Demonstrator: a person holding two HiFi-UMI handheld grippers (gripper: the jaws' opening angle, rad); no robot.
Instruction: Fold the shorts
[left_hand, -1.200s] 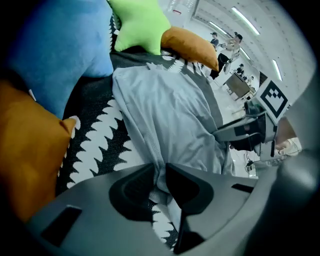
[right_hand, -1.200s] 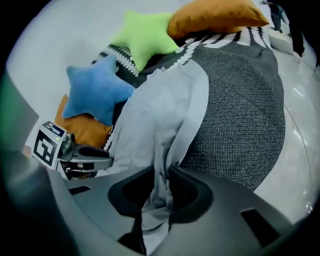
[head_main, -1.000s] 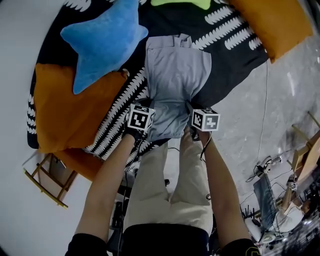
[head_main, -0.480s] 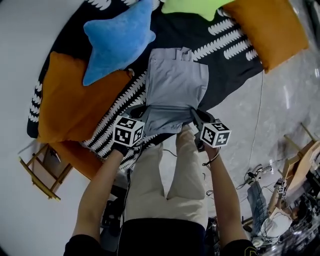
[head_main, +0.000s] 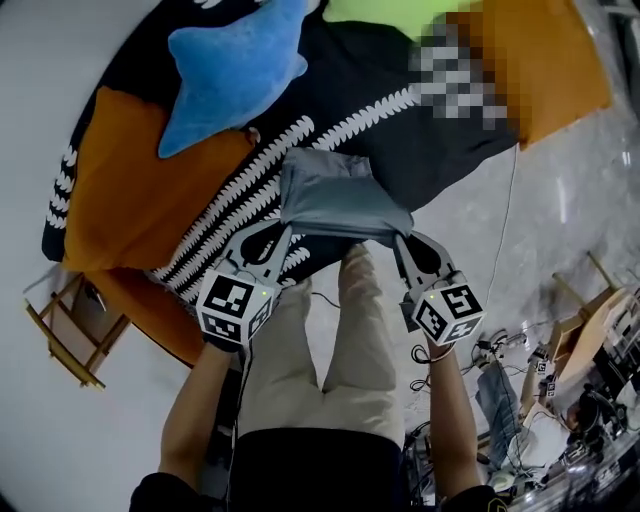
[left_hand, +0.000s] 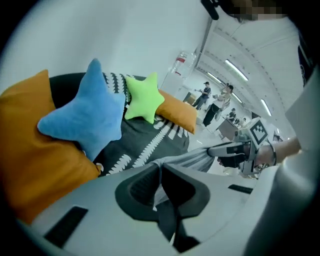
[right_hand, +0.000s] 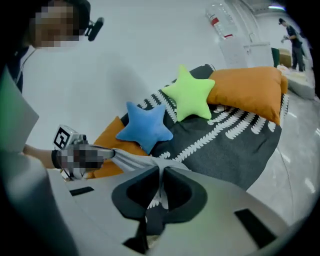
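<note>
The grey shorts (head_main: 335, 195) hang by their near edge above the black mat (head_main: 440, 150), while the far part still rests on it. In the head view my left gripper (head_main: 284, 224) is shut on the shorts' near left corner. My right gripper (head_main: 401, 234) is shut on the near right corner. The cloth is stretched taut between them. The left gripper view has grey fabric (left_hand: 192, 159) pinched at its closed jaws (left_hand: 160, 169), with the right gripper (left_hand: 235, 149) across from it. In the right gripper view, shorts cloth (right_hand: 132, 160) runs from its closed jaws (right_hand: 161, 172) out to the left.
A blue star pillow (head_main: 235, 65), a green star pillow (head_main: 375, 8) and orange cushions (head_main: 130, 190) (head_main: 550, 60) lie on the mat around the shorts. A wooden chair (head_main: 60, 335) stands at the left. Cables and gear (head_main: 530, 380) clutter the floor at the right.
Both grippers have risen and drawn back toward me with the shorts' near edge in their jaws. The shorts, flat on the mat before, now hang lifted at the near end.
</note>
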